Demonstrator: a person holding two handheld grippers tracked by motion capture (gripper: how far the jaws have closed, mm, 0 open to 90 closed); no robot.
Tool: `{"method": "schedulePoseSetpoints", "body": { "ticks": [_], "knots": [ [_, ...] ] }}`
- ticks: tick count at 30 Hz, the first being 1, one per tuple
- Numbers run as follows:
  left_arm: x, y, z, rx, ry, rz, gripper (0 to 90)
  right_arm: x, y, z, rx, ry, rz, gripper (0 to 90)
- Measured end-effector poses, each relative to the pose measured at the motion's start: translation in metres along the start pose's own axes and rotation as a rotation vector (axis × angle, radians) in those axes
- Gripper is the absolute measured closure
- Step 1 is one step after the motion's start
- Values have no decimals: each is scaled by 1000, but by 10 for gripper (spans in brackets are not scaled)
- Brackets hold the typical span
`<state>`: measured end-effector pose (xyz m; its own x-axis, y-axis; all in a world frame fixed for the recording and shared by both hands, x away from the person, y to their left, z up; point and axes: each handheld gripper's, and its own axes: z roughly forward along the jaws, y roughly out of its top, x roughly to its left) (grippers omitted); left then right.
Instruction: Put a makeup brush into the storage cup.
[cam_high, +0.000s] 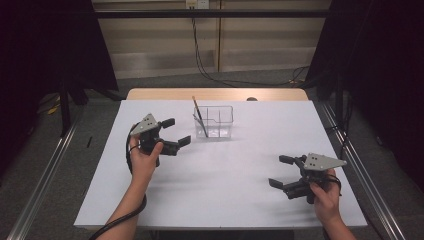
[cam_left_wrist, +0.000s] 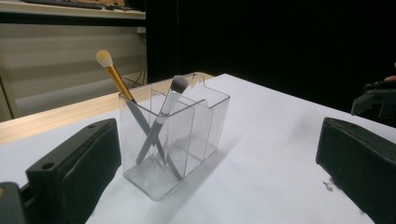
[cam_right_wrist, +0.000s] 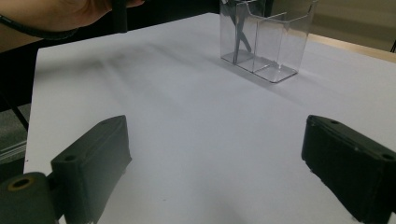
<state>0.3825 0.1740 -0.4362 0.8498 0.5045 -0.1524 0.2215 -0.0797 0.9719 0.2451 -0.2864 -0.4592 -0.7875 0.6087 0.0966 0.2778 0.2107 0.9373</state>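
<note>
A white counter (cam_high: 220, 190) carries everything, with a strip of bare wood showing along its far edge. Near the far middle stands a clear plastic organizer (cam_high: 214, 121), divided into compartments; its long side runs left to right in the high view. The left gripper (cam_high: 175, 132) hovers just left of it, jaws spread wide and empty, pointing right toward the organizer, so this one is plainly the nearer. The right gripper (cam_high: 281, 172) sits well apart at the near right, jaws also wide apart and holding nothing. Two makeup brushes lean crossed in the organizer's left compartment: a gold-handled brush (cam_left_wrist: 115, 77) tilting up toward the far left, and a silver-handled brush (cam_left_wrist: 169, 101) tilting the other way. Any grab at a handle looks likeliest from the left gripper, reaching right and closing across the slanted handle.
</note>
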Motion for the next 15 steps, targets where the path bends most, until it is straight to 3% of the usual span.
{"method": "schedulePoseSetpoints", "body": {
  "ticks": [15],
  "knots": [
    [-3, -4, -29, -9, 11, 20, 0, 0, 0, -1, -6, -12, 7, 75]
  ]
}}
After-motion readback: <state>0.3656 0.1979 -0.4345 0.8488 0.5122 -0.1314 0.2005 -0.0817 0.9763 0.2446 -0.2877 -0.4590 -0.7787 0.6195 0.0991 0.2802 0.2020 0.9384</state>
